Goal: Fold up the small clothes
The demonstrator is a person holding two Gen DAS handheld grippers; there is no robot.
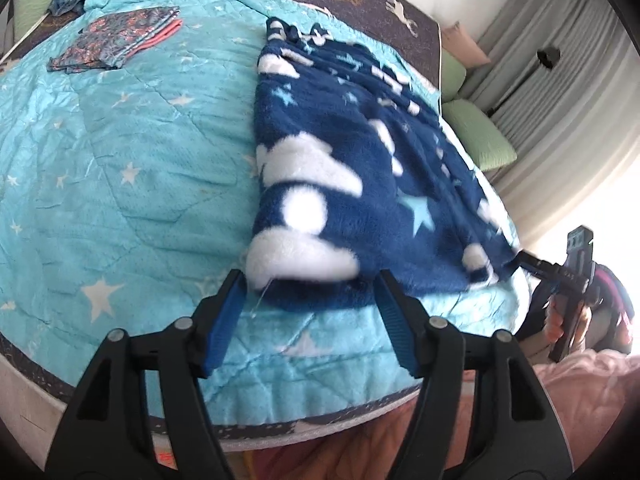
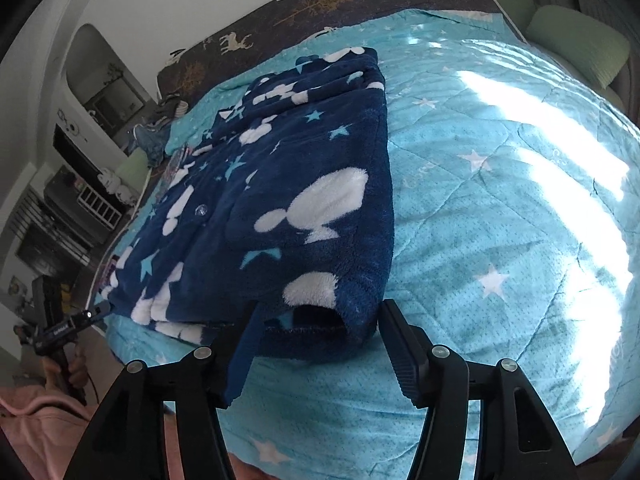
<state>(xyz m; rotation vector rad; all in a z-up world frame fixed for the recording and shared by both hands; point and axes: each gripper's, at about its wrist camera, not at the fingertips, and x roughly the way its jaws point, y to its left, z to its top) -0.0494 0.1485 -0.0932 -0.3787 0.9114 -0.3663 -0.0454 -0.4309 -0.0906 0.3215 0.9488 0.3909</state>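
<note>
The near hem of the navy fleece garment (image 1: 344, 184) is smeared by blur in the left wrist view, and the left gripper's fingers (image 1: 224, 316) cover part of that hem. In the right wrist view the far half of the garment hides most of a folded patterned cloth (image 1: 116, 38) behind it, and the shelf clutter (image 2: 92, 196) beside the bed is too small to identify. The person's hand (image 2: 76, 372) and pink sleeve (image 2: 32, 420) are cut off at the frame's lower left.
</note>
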